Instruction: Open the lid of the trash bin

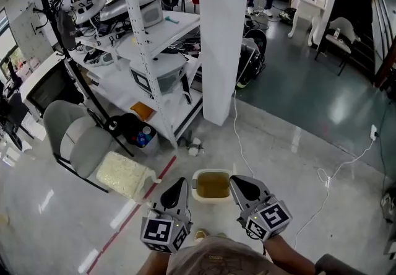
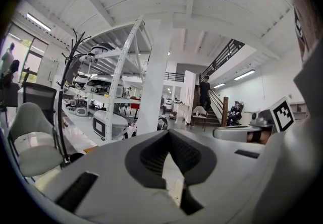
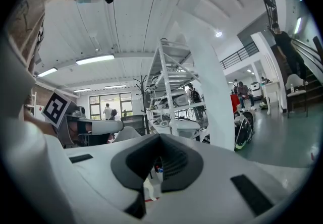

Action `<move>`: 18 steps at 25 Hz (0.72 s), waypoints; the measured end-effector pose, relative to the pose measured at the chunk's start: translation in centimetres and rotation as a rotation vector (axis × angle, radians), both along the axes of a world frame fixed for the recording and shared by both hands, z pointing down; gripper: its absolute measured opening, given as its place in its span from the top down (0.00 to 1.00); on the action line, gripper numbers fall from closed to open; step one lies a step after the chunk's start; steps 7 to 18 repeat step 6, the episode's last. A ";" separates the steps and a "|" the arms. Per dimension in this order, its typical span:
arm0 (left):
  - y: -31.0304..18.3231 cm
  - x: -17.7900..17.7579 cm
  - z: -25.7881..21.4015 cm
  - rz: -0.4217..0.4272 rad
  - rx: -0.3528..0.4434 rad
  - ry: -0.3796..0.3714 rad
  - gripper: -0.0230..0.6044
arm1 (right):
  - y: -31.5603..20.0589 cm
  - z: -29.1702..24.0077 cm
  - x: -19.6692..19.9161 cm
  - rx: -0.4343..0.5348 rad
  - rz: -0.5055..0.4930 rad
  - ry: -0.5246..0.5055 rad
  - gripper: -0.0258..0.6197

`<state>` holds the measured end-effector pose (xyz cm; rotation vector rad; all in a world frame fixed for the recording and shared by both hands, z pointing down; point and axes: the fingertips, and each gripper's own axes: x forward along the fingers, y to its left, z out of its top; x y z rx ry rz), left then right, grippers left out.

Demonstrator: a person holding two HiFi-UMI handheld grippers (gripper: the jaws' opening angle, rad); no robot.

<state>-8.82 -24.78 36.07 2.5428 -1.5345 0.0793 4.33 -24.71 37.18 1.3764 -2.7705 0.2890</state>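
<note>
The trash bin (image 1: 212,185) stands on the floor just ahead of me; it is a small cream bin with a brownish-olive top. My left gripper (image 1: 179,183) hovers just left of it and my right gripper (image 1: 237,181) just right of it. Neither touches the bin. Both point forward and hold nothing. In the left gripper view the dark pads (image 2: 154,155) meet at their tips, and the same holds for the pads (image 3: 174,160) in the right gripper view. Neither gripper view shows the bin; both look out level across the room.
A white shelf rack (image 1: 148,51) full of equipment stands ahead on the left, beside a white pillar (image 1: 223,32). A grey chair (image 1: 80,137) and a pale yellow sack (image 1: 124,173) lie left of the bin. A white cable (image 1: 238,137) and a red floor line (image 1: 133,209) run nearby.
</note>
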 end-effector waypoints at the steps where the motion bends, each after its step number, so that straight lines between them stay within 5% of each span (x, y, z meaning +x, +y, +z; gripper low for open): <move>1: 0.0 0.0 0.1 0.000 -0.003 0.002 0.97 | 0.0 0.0 0.0 -0.001 0.000 0.001 0.91; 18: -0.2 -0.2 0.8 0.003 -0.017 -0.006 0.97 | -0.5 0.3 -0.1 -0.006 0.000 0.005 0.91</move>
